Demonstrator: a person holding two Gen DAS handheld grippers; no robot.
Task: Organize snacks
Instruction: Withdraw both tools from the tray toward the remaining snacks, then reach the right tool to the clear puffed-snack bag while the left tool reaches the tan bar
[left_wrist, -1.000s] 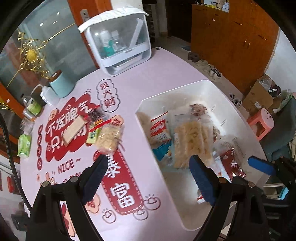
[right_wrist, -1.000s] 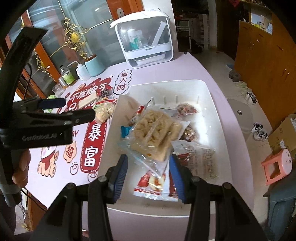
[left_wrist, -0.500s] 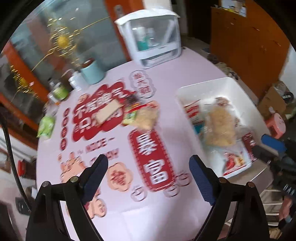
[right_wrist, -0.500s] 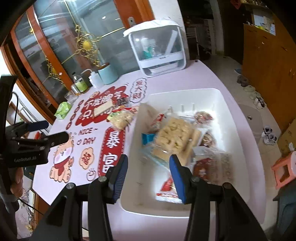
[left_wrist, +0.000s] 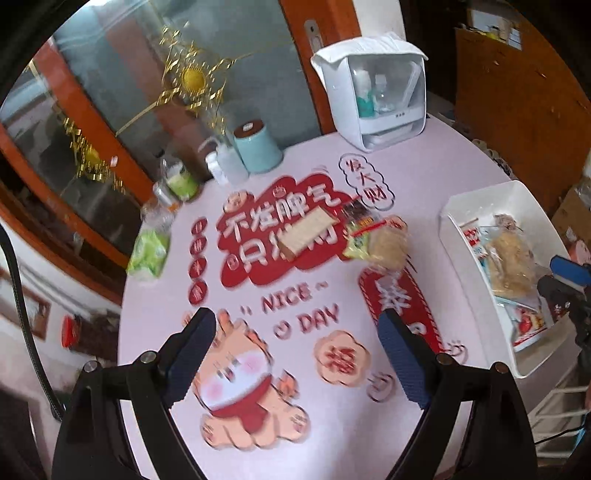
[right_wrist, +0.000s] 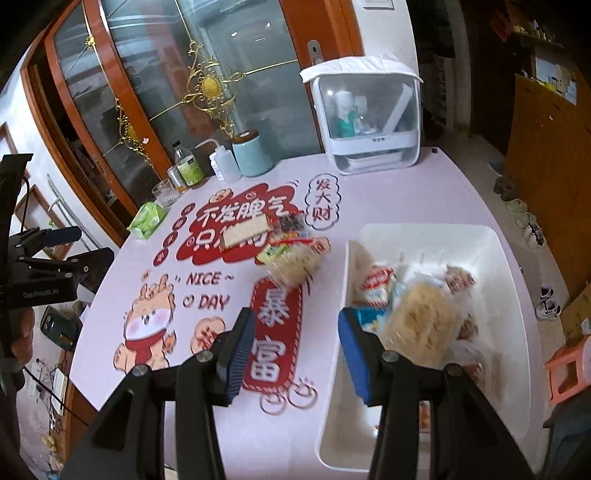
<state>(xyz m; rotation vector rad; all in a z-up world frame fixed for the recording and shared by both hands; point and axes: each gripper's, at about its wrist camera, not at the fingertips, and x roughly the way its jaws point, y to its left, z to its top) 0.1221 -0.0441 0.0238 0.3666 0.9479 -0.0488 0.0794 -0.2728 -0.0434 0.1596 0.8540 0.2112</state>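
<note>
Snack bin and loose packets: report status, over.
Left gripper open, empty. Right gripper open, empty. White plastic bin holds several packets; clear bag of pale crackers and flat beige wafer pack on the table. Nothing blocking them.

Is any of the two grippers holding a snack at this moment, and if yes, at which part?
Nothing is held. The left gripper and the right gripper are both open, with only the pink printed table between their fingers.

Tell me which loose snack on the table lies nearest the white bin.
The clear bag of pale puffed pieces. It lies closest to the white bin; the green packet and flat tan cracker pack sit farther left.
</note>
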